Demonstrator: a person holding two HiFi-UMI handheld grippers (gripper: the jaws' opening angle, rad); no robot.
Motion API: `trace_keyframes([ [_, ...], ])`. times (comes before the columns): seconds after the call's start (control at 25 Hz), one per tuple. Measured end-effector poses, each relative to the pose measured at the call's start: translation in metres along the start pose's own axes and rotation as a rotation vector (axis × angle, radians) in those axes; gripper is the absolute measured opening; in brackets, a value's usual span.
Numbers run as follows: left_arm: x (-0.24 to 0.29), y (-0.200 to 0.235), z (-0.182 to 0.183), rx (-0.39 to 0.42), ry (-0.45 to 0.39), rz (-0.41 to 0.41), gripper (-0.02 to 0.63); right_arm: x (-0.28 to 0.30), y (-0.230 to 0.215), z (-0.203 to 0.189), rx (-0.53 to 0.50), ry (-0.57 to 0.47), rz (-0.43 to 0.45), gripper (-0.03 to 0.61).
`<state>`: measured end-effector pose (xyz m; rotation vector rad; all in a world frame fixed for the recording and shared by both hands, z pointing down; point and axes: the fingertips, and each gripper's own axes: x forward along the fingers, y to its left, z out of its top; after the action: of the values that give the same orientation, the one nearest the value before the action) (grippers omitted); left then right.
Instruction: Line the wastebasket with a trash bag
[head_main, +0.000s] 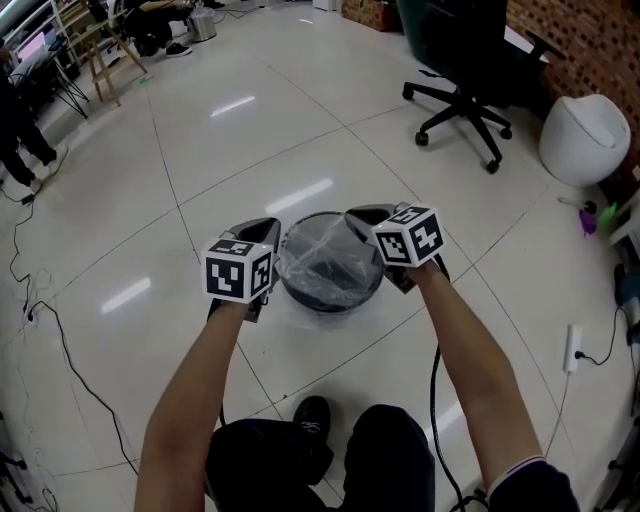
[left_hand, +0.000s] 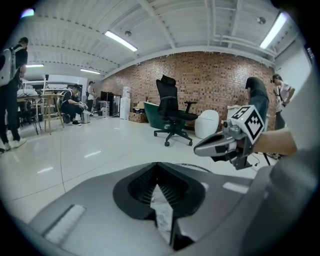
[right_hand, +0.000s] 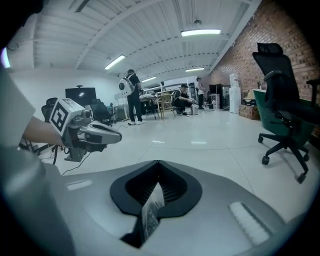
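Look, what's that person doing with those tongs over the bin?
A person holds tongs in each hand above a wastebasket on the floor. The left tongs and right tongs are each shut on an edge of the clear trash bag, which sags into the wastebasket.

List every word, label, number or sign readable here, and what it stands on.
No readable text in any view.
Left gripper, right gripper: their cubes carry only black-and-white square patterns, no letters.
Trash bag, wastebasket: no print visible.
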<state>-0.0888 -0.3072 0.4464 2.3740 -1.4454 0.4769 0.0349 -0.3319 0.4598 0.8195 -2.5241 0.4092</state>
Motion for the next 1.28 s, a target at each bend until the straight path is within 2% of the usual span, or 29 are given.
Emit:
trace_keyframes([
  [0.2, 0.012, -0.012, -0.005, -0.049, -0.018, -0.014, 0.012, 0.046, 0.034, -0.010, 0.021, 0.077, 0.065, 0.002],
  [0.4, 0.014, 0.000, -0.018, -0.055, -0.001, 0.003, 0.012, 0.082, 0.042, -0.023, 0.039, 0.139, 0.082, 0.002],
  [0.52, 0.015, 0.001, -0.029, -0.103, 0.016, 0.016, 0.012, 0.097, 0.043, -0.040, 0.051, 0.187, 0.070, 0.002],
  [0.68, 0.018, 0.005, -0.035, -0.081, 0.025, 0.043, 0.012, 0.115, 0.042, -0.065, 0.047, 0.244, 0.047, 0.002],
  [0.96, 0.019, 0.016, -0.036, -0.082, 0.008, 0.076, 0.012, 0.140, 0.036, -0.091, 0.048, 0.277, 0.028, 0.002],
  [1.28, 0.023, 0.024, -0.070, -0.093, 0.109, 0.069, 0.012, 0.154, 0.034, -0.123, 0.067, 0.313, 0.037, 0.002],
])
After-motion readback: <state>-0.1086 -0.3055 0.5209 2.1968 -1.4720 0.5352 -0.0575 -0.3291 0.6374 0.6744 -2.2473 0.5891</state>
